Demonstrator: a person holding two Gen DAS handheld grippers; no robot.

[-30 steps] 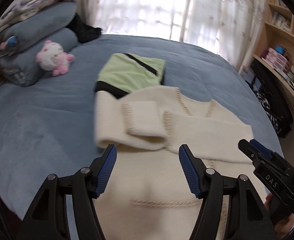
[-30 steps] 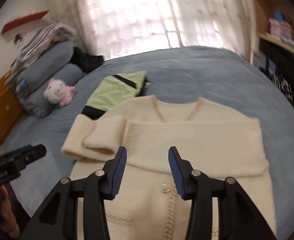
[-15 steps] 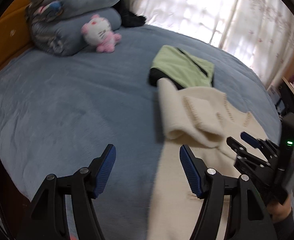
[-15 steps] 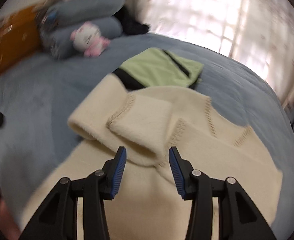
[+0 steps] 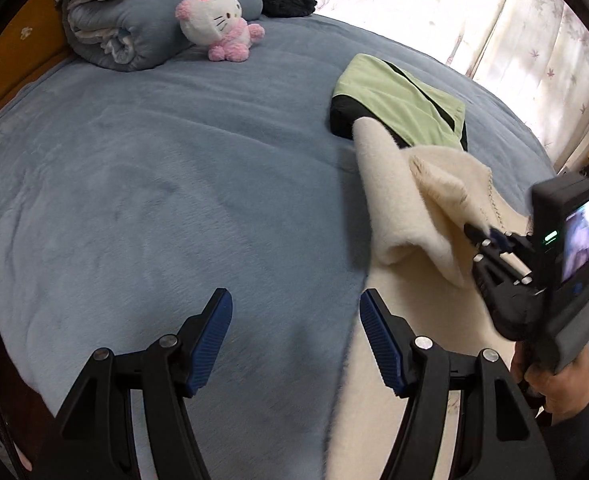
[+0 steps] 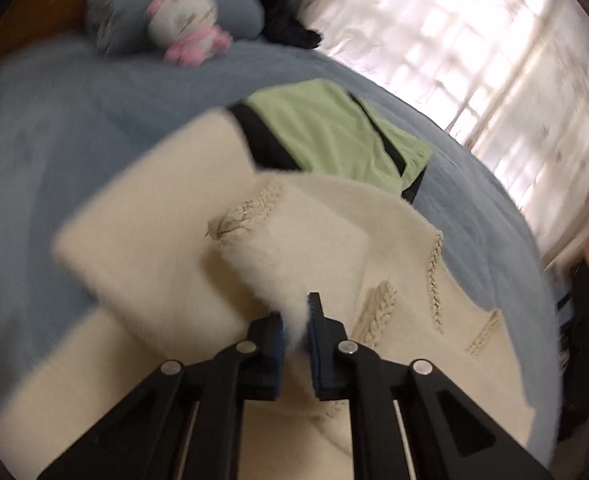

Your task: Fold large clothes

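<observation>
Right gripper (image 6: 296, 322) just closed on cream sweater (image 6: 154, 248) cuff edge, left gripper (image 5: 294, 338) open over bare blue blanket (image 5: 154, 200)

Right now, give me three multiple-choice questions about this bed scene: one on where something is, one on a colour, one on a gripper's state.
1. Where does the plush toy sit?
A. against the rolled blanket
B. on the cream sweater
C. on the floor

2. What colour is the folded garment behind the sweater?
A. red
B. light green with black trim
C. yellow

3. What is the right gripper doing?
A. hanging open
B. holding the toy
C. pinching a sweater fold

Answers: 1 A, it leans on the roll; 2 B, green panels with black bands; 3 C, the jaws have just been closing, cream fabric between the pads.
</observation>
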